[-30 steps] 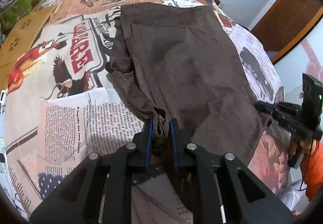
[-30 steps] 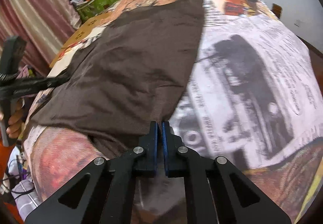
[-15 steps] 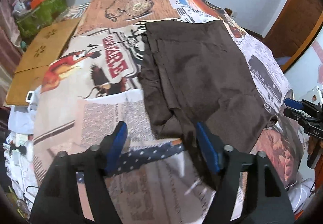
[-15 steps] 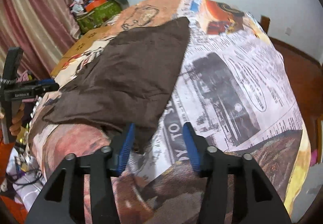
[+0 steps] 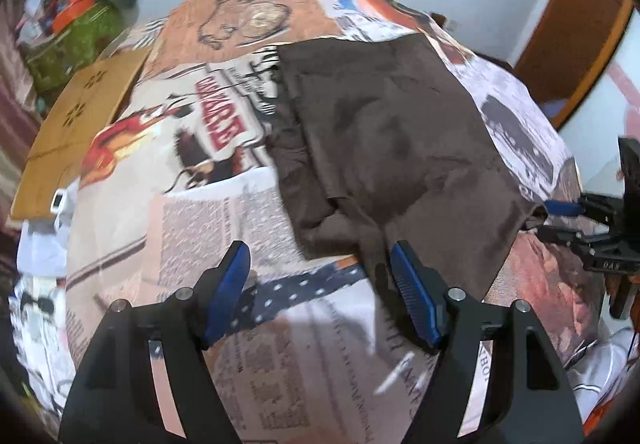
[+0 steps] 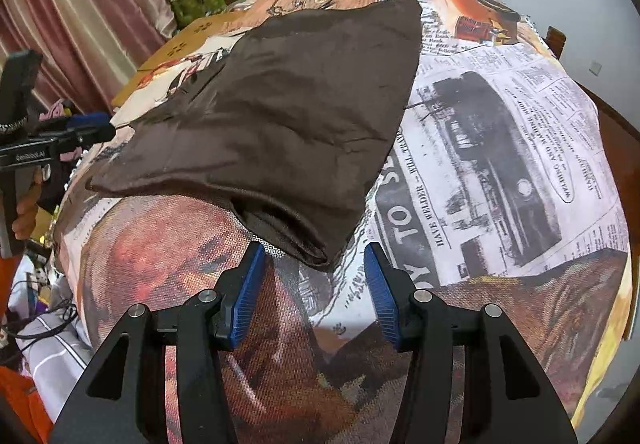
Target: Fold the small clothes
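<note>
Brown garment (image 5: pixel 384 148) lies flat on the printed bedcover (image 5: pixel 224 244), ahead of both grippers. Left gripper (image 5: pixel 320 296): jaws spread, nothing between the pads; the garment's near left corner sits just ahead of and between the fingertips, clear of contact. Right gripper (image 6: pixel 314 288): jaws spread, empty; the near right corner, a doubled rolled edge, lies just beyond the tips, apart from them.

Condition of garment (image 6: pixel 280 116): already doubled over, with layered edges showing along the side to the left gripper's left and at the near hem. Slight sheen, shallow wrinkles.

Judgement on handling: thin, light, limp cloth, probably somewhat slippery; it will sag and drag when lifted, and layers may slide apart if only the top one is caught. Not fragile.

Recommended hold: the two near corners, one per gripper, pads closing across all layers at the hem, with the bite set well in from the edge so no layer escapes
</note>
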A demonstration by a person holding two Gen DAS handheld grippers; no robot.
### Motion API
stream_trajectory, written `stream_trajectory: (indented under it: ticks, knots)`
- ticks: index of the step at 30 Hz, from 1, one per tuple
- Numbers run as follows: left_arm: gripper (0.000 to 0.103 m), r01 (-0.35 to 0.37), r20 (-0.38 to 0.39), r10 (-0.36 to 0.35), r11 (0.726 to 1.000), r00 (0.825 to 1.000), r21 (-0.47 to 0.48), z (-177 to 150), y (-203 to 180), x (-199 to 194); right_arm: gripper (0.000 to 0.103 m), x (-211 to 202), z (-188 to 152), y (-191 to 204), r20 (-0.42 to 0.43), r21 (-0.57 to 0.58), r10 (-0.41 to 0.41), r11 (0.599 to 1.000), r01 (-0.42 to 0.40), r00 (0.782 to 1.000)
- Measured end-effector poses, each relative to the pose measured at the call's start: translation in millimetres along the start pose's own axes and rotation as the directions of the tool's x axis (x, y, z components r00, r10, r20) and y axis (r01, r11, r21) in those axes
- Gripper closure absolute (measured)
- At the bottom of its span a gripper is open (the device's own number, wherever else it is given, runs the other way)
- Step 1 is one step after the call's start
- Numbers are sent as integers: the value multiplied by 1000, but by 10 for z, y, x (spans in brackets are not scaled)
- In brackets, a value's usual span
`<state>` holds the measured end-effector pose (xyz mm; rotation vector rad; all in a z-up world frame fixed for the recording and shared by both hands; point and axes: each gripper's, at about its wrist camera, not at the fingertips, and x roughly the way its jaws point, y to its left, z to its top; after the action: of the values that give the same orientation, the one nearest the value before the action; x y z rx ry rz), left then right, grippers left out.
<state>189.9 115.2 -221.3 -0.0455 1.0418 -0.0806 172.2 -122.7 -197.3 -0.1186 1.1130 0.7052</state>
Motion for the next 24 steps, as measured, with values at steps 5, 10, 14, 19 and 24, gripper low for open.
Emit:
stream_trajectory:
  ticks: [5, 10, 14, 19, 24]
  knots:
    - [26, -26, -42, 33, 987, 999, 156, 3, -246, 296, 53, 69, 47, 10, -4, -7, 6, 1000, -6, 1000]
    - [28, 24, -44, -20, 995, 999, 97, 88, -157, 388, 50, 121, 64, 15, -1, -4, 23, 1000, -23, 1000]
    - [44, 92, -43, -90, 995, 995, 44, 45, -109, 437, 50, 146, 55, 20, 15, 2, 45, 999, -45, 999]
    - [66, 175, -69, -177, 984, 982, -33, 36, -53, 456, 53, 187, 55, 25, 12, 6, 63, 998, -63, 998]
    - [75, 183, -79, -188, 981, 979, -66, 33, -51, 453, 81, 197, 66, 65, 19, -7, 48, 999, -48, 999]
